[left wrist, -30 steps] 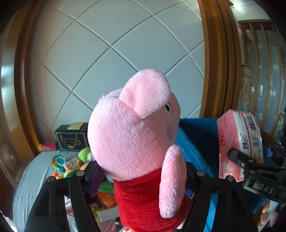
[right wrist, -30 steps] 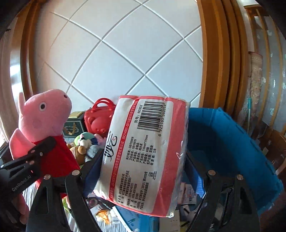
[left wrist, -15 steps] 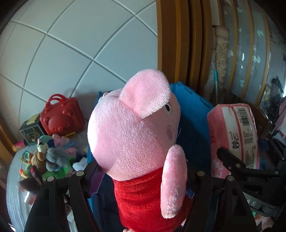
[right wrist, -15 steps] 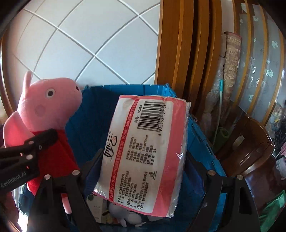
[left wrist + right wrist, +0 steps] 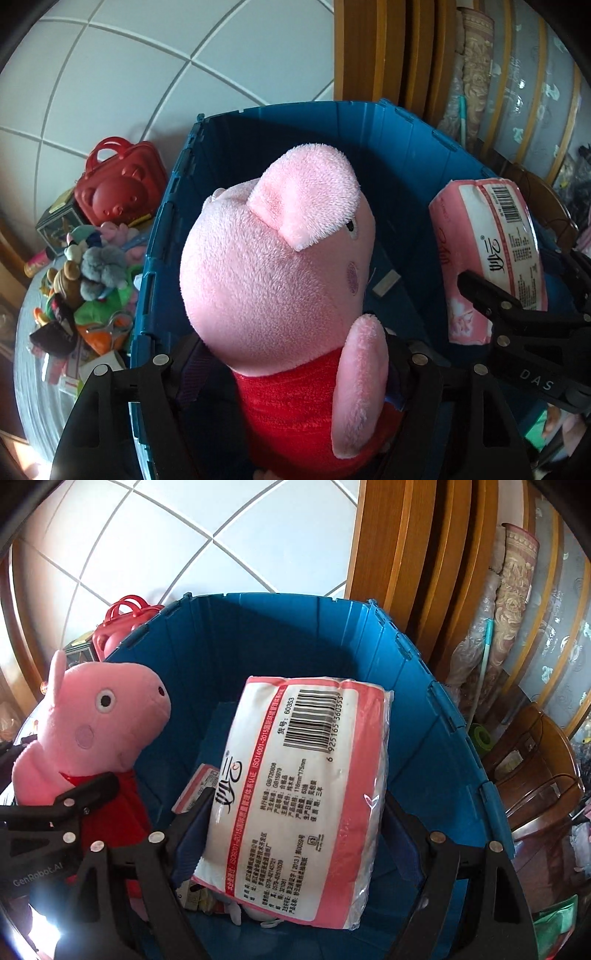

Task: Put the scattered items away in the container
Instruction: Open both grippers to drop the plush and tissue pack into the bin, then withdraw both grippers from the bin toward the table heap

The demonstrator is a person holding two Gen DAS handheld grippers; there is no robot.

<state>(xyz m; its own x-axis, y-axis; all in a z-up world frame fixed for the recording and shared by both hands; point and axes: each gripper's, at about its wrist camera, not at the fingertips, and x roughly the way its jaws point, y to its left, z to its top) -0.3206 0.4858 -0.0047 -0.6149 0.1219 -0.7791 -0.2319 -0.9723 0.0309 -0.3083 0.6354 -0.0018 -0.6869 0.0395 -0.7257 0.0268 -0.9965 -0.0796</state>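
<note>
Background: white tiled wall with diagonal joints, wooden framing to the right. A blue container (image 5: 424, 716) stands open beside a table (image 5: 26, 376) carrying a heap of small toys (image 5: 92, 273) and a red bear-faced case (image 5: 118, 188). The left gripper (image 5: 291, 373) is clamped on a pink pig plush (image 5: 273, 280), held above the container. The right gripper (image 5: 295, 834) grips a pink-and-white tissue pack (image 5: 306, 797) over the container interior. Small items lie on the container floor; they are partly hidden, possibly packets.
</note>
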